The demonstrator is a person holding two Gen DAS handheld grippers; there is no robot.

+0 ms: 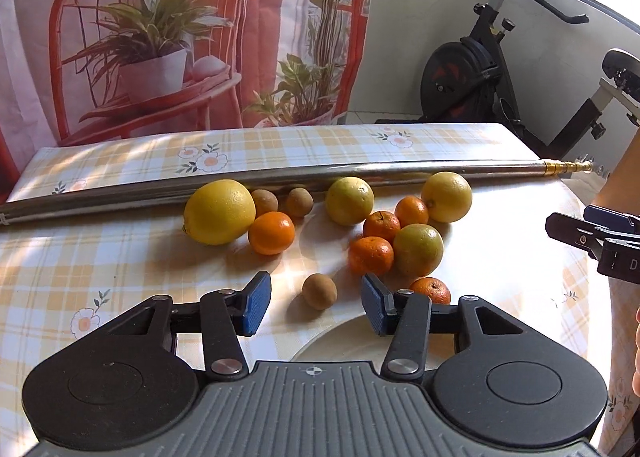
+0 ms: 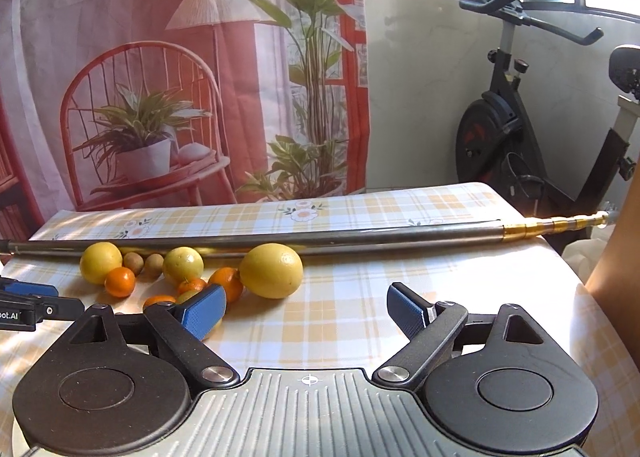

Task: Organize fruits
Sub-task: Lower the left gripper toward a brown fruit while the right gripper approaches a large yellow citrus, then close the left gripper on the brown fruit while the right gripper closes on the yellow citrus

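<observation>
Checked cloth covers the bench (image 1: 120,265); a printed curtain (image 1: 160,37) hangs behind, an exercise bike (image 2: 520,129) by the far right corner. Metal rod (image 1: 280,181) lies along the far edge. Fruits sit just before it: three lemons, largest (image 1: 219,212) leftmost, tangerines (image 1: 271,233), a greenish orange (image 1: 418,249), small brown fruits (image 1: 319,291). Left gripper (image 1: 316,307): fingers spread, nearest brown fruit between them, untouched, a white plate (image 1: 344,341) below. Right gripper (image 2: 308,313): fingers wide apart, empty, near the rightmost lemon (image 2: 272,271).
</observation>
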